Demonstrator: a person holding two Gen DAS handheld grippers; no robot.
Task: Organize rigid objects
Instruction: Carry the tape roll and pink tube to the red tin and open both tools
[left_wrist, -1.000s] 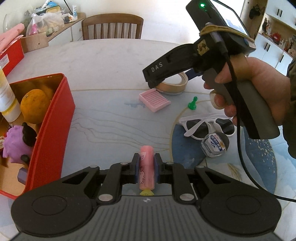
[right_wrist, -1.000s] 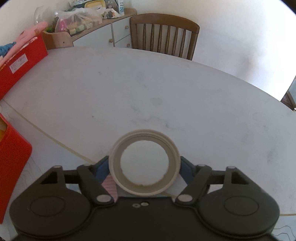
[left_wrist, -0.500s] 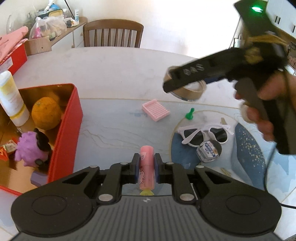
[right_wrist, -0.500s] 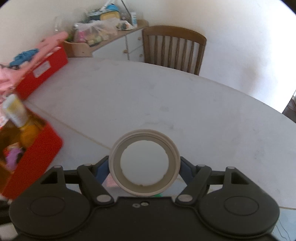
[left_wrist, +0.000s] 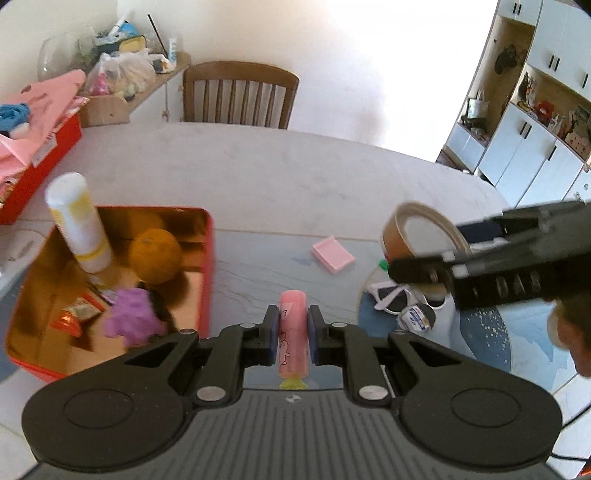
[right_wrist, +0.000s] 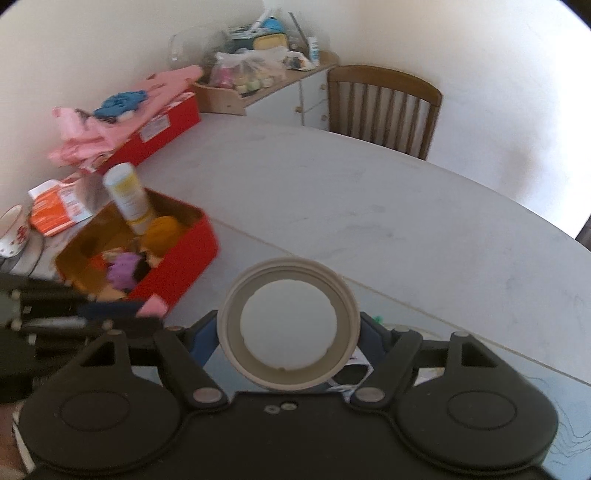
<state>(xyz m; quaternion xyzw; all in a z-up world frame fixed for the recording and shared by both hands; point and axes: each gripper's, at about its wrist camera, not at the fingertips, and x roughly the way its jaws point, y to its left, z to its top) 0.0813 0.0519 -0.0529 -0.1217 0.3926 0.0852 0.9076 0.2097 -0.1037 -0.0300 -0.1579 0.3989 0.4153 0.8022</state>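
Observation:
My left gripper (left_wrist: 291, 334) is shut on a pink stick (left_wrist: 292, 306) with a small cartoon drawn on it, held above the table just right of the open red tin (left_wrist: 207, 266). Inside the tin are an orange (left_wrist: 155, 254), a white and yellow bottle (left_wrist: 79, 221) and a purple plush toy (left_wrist: 131, 319). My right gripper (right_wrist: 288, 332) clamps a beige tape roll (right_wrist: 231, 325) by its outer rim, up in the air. In the left wrist view the tape roll (left_wrist: 400, 236) hangs at the right. The red tin (right_wrist: 177, 266) lies left of it.
On the table lie a pink ridged pad (left_wrist: 332, 254), white sunglasses (left_wrist: 391, 295), a small round jar (left_wrist: 415, 317) and a green pawn (left_wrist: 384, 264). A second red box (left_wrist: 40, 147) with pink cloth sits far left. A wooden chair (left_wrist: 240, 96) stands behind the table.
Both grippers have risen. The right one carried the tape roll up off the table and its view swung left, bringing the red tin into sight. Both grips are unchanged.

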